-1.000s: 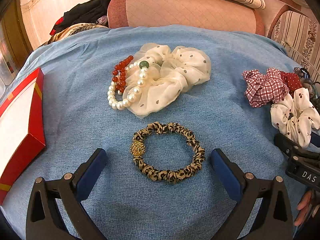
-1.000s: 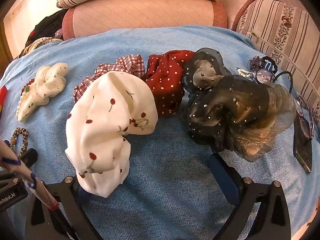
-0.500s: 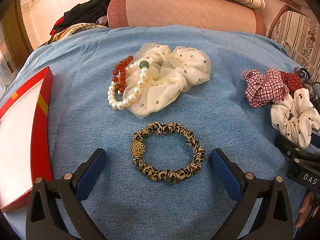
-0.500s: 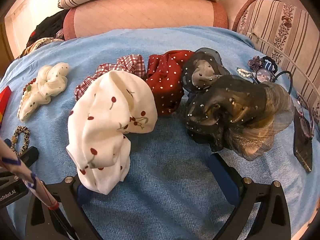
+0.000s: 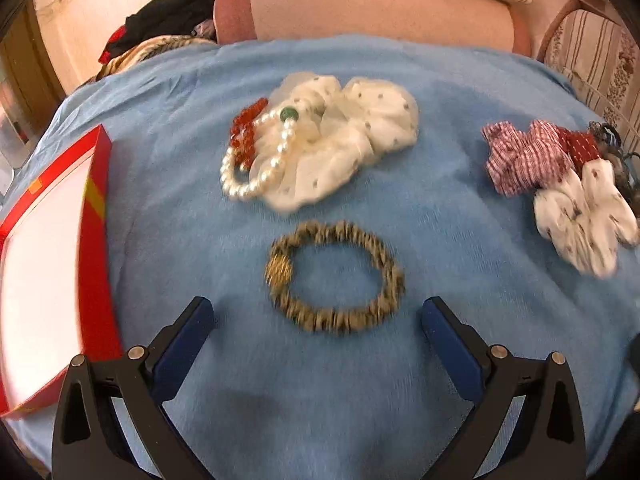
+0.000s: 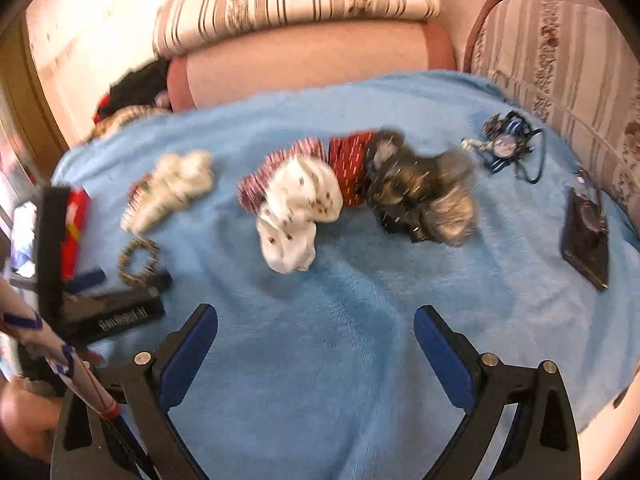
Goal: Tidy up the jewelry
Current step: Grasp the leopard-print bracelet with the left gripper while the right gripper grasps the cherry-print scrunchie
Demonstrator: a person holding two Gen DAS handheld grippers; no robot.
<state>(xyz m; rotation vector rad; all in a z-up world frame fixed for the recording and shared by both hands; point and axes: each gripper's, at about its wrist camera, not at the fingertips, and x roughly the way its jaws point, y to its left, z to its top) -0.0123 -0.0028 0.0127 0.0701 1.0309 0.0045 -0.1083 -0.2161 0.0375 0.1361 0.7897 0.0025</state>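
Observation:
A leopard-print bracelet [image 5: 335, 276] with a gold bead lies on the blue cloth just ahead of my open, empty left gripper [image 5: 316, 320]. Behind it a pearl bracelet [image 5: 256, 164] and a red bead bracelet [image 5: 246, 132] rest against a cream dotted scrunchie [image 5: 344, 140]. A red box [image 5: 52, 264] with a white inside lies at the left. My right gripper [image 6: 316, 328] is open and empty, well back from the cherry-print scrunchie [image 6: 298, 208], the red dotted scrunchie [image 6: 352, 164] and the dark sheer scrunchie [image 6: 424, 188]. The left gripper [image 6: 120, 292] also shows in the right wrist view beside the leopard bracelet [image 6: 138, 260].
A checked scrunchie [image 5: 524, 156] and the cherry-print scrunchie [image 5: 584, 216] lie at the right. Small hair ties and trinkets [image 6: 504, 144] and a dark flat case [image 6: 586, 236] lie at the far right. Sofa cushions [image 6: 304, 52] rise behind the cloth.
My right gripper has pulled back and up from the cherry-print scrunchie, so the pile looks smaller and farther. The left view has shifted slightly; the red box shows more at the left.

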